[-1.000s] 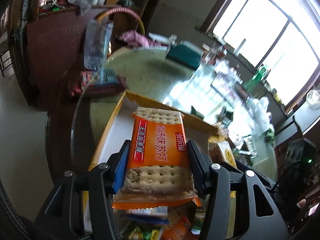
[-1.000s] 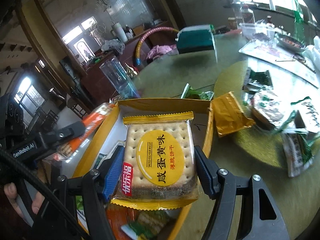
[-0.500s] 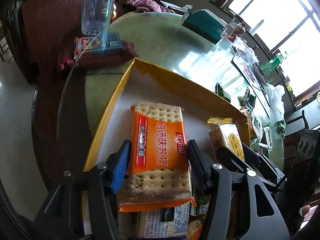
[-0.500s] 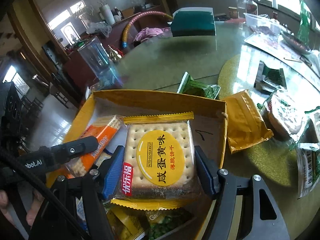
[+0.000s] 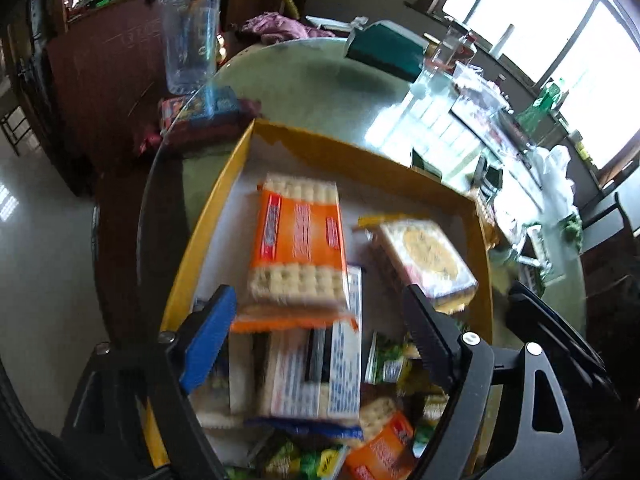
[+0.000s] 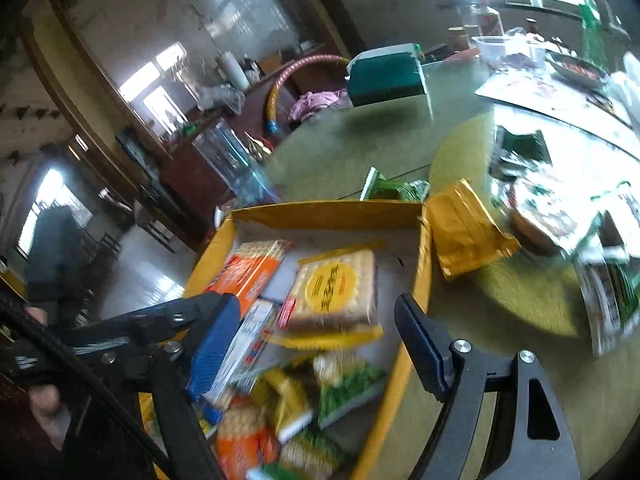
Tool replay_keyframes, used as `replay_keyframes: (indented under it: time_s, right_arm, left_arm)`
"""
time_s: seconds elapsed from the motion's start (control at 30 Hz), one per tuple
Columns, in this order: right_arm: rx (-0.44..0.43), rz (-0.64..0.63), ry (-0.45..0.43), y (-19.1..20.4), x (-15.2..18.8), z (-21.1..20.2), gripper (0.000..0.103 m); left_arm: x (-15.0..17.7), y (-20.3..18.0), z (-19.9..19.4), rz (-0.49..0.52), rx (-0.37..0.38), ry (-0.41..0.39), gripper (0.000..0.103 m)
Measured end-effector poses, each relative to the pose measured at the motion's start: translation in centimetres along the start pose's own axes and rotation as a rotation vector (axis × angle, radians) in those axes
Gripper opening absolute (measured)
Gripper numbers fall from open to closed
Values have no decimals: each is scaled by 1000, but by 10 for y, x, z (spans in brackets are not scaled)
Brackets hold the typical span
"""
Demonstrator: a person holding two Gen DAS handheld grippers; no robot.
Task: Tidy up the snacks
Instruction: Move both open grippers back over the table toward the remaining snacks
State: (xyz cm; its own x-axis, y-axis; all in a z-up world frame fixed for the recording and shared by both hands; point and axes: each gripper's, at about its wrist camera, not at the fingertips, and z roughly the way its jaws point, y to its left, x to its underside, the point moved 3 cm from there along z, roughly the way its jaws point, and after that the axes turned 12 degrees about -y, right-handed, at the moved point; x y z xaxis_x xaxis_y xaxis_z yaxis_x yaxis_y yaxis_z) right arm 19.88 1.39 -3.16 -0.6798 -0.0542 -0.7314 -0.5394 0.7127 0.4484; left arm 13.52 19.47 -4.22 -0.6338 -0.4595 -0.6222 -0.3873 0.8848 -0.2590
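A yellow cardboard box (image 5: 208,216) (image 6: 328,212) on the round glass table holds several snack packs. The orange cracker pack (image 5: 298,248) (image 6: 248,272) lies in it on top of other packs, just ahead of my left gripper (image 5: 320,336). That gripper's jaws are opening and its pads are clear of the pack. The yellow-label cracker pack (image 6: 336,288) (image 5: 428,256) lies blurred in the box beside the orange one, beyond my right gripper (image 6: 318,340). The right jaws are opening too, with nothing pressed between them. The left gripper's arm (image 6: 160,316) shows at the left of the right wrist view.
A gold packet (image 6: 464,232) and a green packet (image 6: 392,190) lie on the table just outside the box. Several more snack packs (image 6: 560,216) are spread to the right. A teal box (image 5: 384,52), a clear plastic jug (image 5: 190,40) and a red-blue pack (image 5: 200,114) stand farther off.
Both grippers have widened and let go of their cracker packs. The orange and the yellow-label pack now lie in the box, free of the pads.
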Motion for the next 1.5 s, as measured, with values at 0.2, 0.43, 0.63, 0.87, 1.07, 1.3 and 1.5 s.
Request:
replay_keyframes:
  time_s: [0.2, 0.43, 0.63, 0.87, 1.07, 1.3, 1.5]
  right_arm:
    - [-21, 50, -16, -27, 26, -48, 79]
    - [70, 87, -26, -71, 54, -90, 79]
    - [102, 145, -48, -100, 62, -111, 79]
    - [124, 182, -74, -121, 61, -128, 79]
    - [163, 215, -77, -137, 62, -133, 79]
    - [219, 269, -76, -161, 63, -138, 79]
    - [251, 289, -76, -169, 64, -141, 79]
  left_arm:
    - [22, -27, -44, 29, 12, -118, 84]
    - [52, -69, -74, 128, -1, -200, 84]
    - [69, -115, -81, 195, 100, -193, 84]
    - [86, -152, -79, 247, 163, -169, 84]
    - [96, -165, -76, 245, 189, -149, 84]
    - [101, -173, -69, 257, 198, -134, 84]
    - [102, -170, -63, 240, 202, -120, 84]
